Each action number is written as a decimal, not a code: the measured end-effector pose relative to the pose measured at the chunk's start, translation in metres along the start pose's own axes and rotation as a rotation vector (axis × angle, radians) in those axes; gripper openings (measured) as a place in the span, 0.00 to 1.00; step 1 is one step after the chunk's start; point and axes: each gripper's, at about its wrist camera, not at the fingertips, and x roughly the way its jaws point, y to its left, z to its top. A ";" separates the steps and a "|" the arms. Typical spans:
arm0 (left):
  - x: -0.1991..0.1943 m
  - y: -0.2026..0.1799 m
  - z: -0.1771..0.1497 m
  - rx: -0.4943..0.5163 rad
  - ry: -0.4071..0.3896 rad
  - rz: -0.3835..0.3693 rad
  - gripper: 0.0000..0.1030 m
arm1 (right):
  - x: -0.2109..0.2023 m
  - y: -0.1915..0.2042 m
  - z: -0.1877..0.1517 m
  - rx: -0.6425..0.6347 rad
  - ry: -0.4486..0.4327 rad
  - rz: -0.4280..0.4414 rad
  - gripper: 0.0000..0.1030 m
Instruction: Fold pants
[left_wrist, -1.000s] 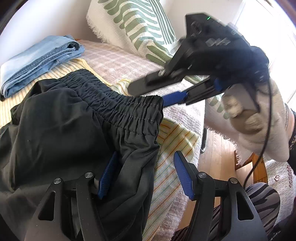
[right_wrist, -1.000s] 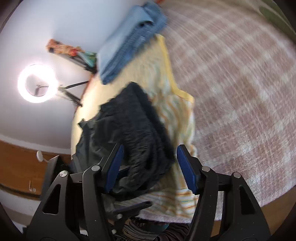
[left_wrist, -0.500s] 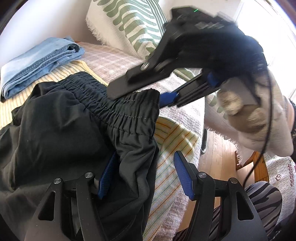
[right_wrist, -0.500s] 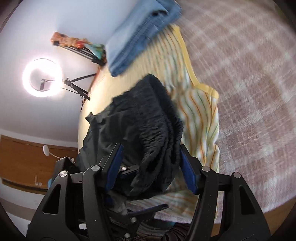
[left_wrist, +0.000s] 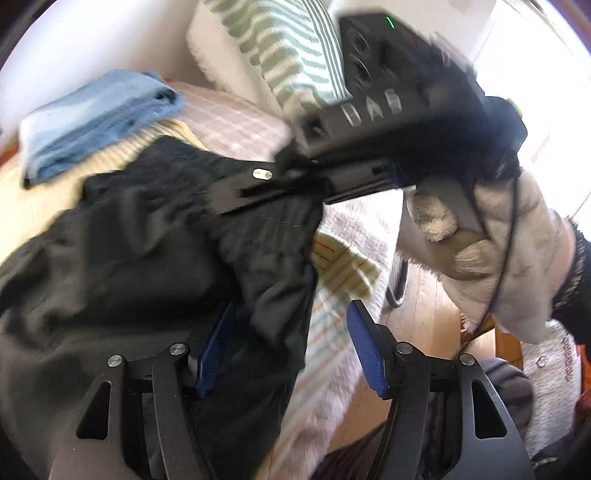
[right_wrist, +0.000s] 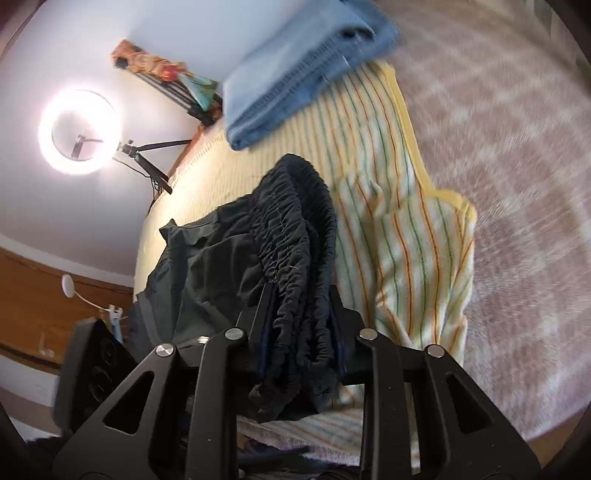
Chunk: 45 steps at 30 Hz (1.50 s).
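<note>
Since the earlier frame, the right gripper (right_wrist: 301, 332) has moved onto the gathered elastic waistband of the black pants (right_wrist: 236, 266), and its jaws have just been closing, so that they now stand clamped on the bunched waistband between the pads. Beyond this grip the pants lie crumpled, extending forward and to the gripper's left over a yellow striped towel (right_wrist: 406, 236). In the left wrist view the left gripper (left_wrist: 291, 349) stands with its blue pads (left_wrist: 364, 350) apart; a hanging fold of the pants fabric lies against its left pad, while the right pad is clear of the cloth. Ahead of the left gripper, the right gripper's body (left_wrist: 388, 122) reaches in from the right, held by a gloved hand (left_wrist: 491, 251). Folded blue jeans (right_wrist: 295, 74) rest on the far end of the towel. A pink checked blanket (right_wrist: 517, 184) spreads to the right, a green-patterned pillow (left_wrist: 273, 48) stands behind, and a ring light (right_wrist: 79, 131) glows far left.
</note>
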 end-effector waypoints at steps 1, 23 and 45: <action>-0.016 0.003 -0.002 -0.006 -0.016 0.008 0.60 | -0.005 0.005 -0.002 -0.011 -0.017 -0.010 0.25; -0.248 0.180 -0.170 -0.438 -0.154 0.499 0.61 | -0.041 -0.009 -0.040 0.021 -0.121 -0.268 0.23; -0.347 0.232 -0.261 -0.671 -0.208 0.747 0.61 | 0.081 0.213 0.025 -0.585 0.000 -0.139 0.51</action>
